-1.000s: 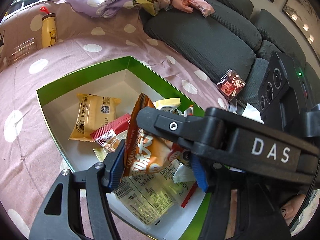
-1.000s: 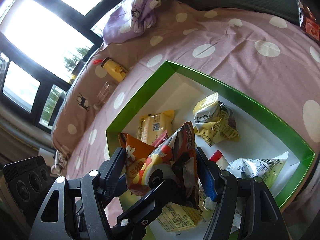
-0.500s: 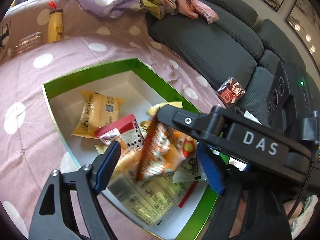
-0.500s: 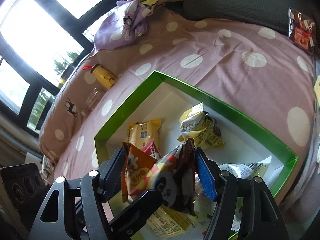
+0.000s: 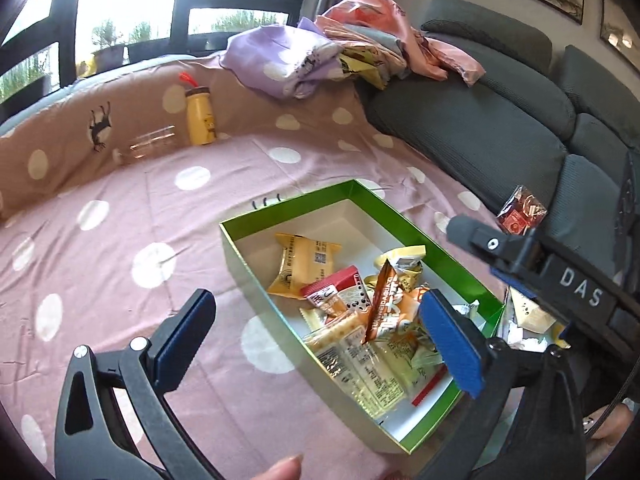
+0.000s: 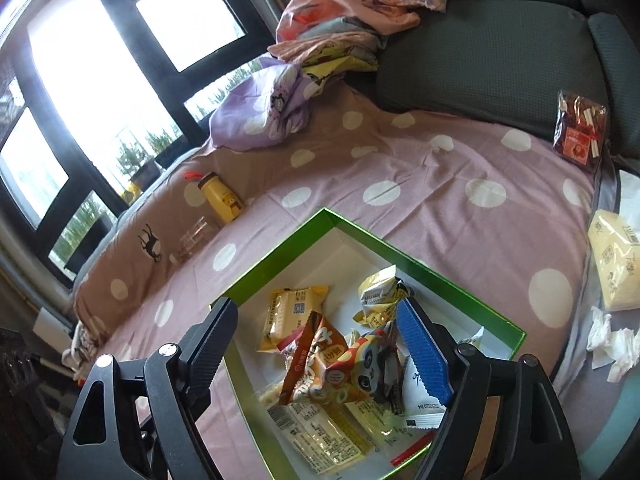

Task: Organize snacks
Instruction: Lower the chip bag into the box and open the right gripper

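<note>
A green-rimmed white box (image 5: 288,208) (image 6: 280,248) sits on the pink dotted sheet and holds several snack packets. An orange panda snack bag (image 5: 390,312) (image 6: 332,368) lies on top of them in the box. My left gripper (image 5: 316,336) is open and empty, above the box's near left edge. My right gripper (image 6: 316,344) is open and empty, above the box with the orange bag below it. A red snack packet (image 5: 522,214) (image 6: 580,128) leans against the grey sofa back. A yellow packet (image 6: 616,256) lies at the right edge.
A yellow bottle (image 5: 200,116) (image 6: 222,200) and a clear glass (image 5: 154,144) (image 6: 192,238) stand at the back of the sheet. A pile of clothes (image 5: 340,56) (image 6: 320,56) lies on the grey sofa (image 5: 480,132). Crumpled tissues (image 6: 612,340) lie at right.
Both grippers have opened and drawn back upward. The orange snack bag has dropped from them into the box.
</note>
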